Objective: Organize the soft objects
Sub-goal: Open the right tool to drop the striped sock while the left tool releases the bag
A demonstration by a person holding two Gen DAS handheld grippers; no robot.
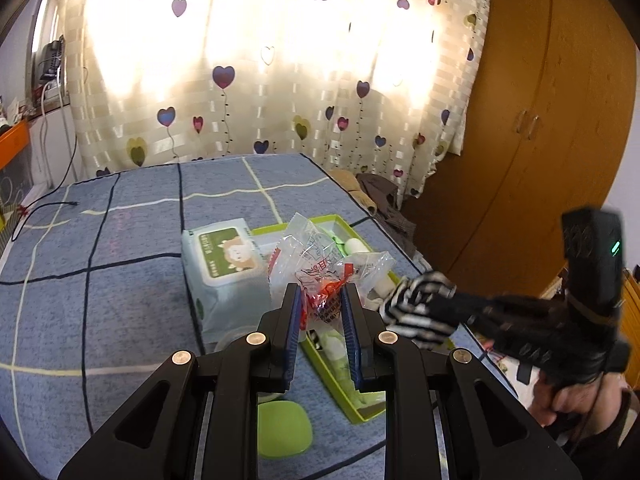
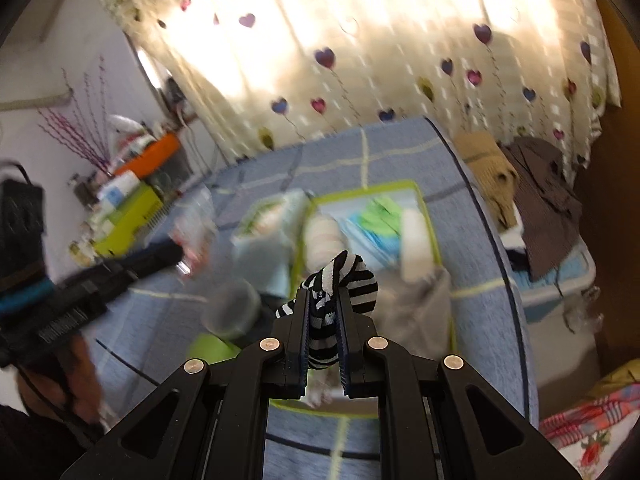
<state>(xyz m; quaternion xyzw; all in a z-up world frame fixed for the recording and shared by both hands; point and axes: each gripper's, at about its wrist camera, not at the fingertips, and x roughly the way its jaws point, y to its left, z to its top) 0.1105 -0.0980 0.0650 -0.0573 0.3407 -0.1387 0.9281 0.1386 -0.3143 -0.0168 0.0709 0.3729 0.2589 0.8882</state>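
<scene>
My left gripper (image 1: 322, 294) is shut on a clear plastic bag with red print (image 1: 320, 268) and holds it above the green tray (image 1: 362, 408) on the blue bed cover. My right gripper (image 2: 325, 300) is shut on a black-and-white striped sock (image 2: 348, 280), held above the same tray (image 2: 428, 216); the sock also shows in the left wrist view (image 1: 416, 308). The tray holds white and green soft items (image 2: 384, 212). A wet-wipes pack (image 1: 224, 264) lies left of the tray.
A green lid (image 1: 282, 428) lies on the bed cover in front of the tray. Brown and tan clothes (image 2: 532, 192) lie at the bed's far right corner. A wooden wardrobe (image 1: 540, 120) stands right. A black cable (image 1: 44, 212) runs at far left.
</scene>
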